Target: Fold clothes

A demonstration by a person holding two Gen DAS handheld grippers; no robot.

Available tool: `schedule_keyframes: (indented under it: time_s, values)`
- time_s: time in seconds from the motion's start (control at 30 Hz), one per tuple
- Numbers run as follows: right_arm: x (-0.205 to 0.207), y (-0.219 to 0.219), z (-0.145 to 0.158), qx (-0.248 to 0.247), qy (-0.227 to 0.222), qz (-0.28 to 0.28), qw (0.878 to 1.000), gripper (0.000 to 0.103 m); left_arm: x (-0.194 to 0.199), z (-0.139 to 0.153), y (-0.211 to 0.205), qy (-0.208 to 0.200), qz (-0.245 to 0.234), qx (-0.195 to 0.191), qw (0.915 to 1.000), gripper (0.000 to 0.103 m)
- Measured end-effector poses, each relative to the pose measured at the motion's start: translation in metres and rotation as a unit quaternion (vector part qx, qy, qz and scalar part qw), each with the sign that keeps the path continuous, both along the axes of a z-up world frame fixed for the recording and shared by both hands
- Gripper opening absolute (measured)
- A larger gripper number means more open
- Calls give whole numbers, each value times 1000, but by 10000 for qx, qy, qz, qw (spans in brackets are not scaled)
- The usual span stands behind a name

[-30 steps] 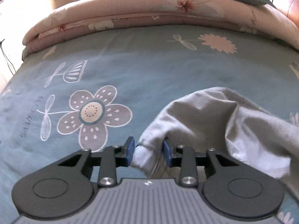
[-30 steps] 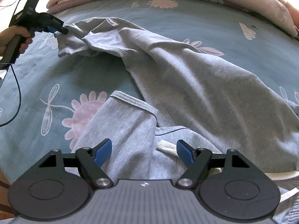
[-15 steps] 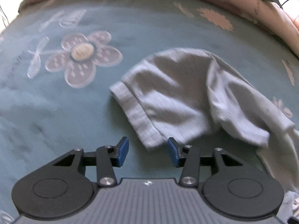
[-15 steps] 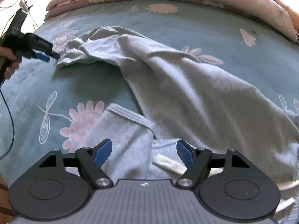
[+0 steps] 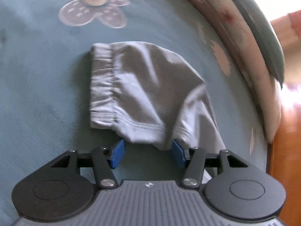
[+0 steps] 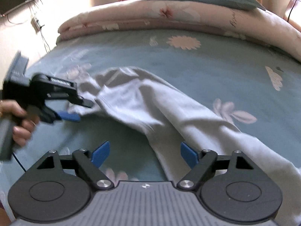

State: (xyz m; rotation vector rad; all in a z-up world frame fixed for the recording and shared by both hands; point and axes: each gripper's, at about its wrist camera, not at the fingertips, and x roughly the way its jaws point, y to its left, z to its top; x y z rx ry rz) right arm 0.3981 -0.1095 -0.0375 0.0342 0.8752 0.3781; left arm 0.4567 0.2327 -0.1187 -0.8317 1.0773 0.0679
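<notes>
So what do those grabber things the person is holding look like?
Each gripper is black and grey: a ribbed grey body, two round black discs, black arms with silver screws, and blue pads on the fingers. The right gripper looks the same. Seen from the side, the left one has a pistol-style handle in a bare hand, with a blue cable below.

We are seeing a pale grey garment (image 6: pixel 169 113) lying rumpled across the teal flowered bedsheet (image 6: pixel 188 66). Its ribbed, gathered cuff (image 5: pixel 102 86) is lying flat and open-ended, while the rest is trailing away in loose folds.
</notes>
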Motion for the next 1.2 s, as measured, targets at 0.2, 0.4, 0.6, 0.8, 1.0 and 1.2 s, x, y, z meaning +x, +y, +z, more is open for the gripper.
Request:
schedule_keyframes:
  time_s: [0.2, 0.4, 0.6, 0.8, 1.0, 1.2]
  values:
    - [0, 6, -10, 37, 189, 72, 9998, 86, -7, -19, 18, -203, 1067, -598, 9923, 55]
    - [9, 5, -20, -100, 339, 37, 9994, 86, 13, -16, 15, -275, 1250, -138, 9917, 31]
    - [21, 8, -21, -134, 283, 12, 9995, 86, 38, 12, 24, -369, 1001, 897, 9902, 8]
    - [30, 9, -25, -151, 350, -20, 9993, 86, 59, 58, 57, -773, 776, 1810, 9774, 6]
    - [38, 9, -29, -177, 417, -7, 9990, 86, 75, 81, 86, -825, 615, 2460, 9638, 6]
    - [46, 10, -30, -172, 460, 50, 9988, 86, 86, 81, 105, -627, 544, 2738, 9582, 6]
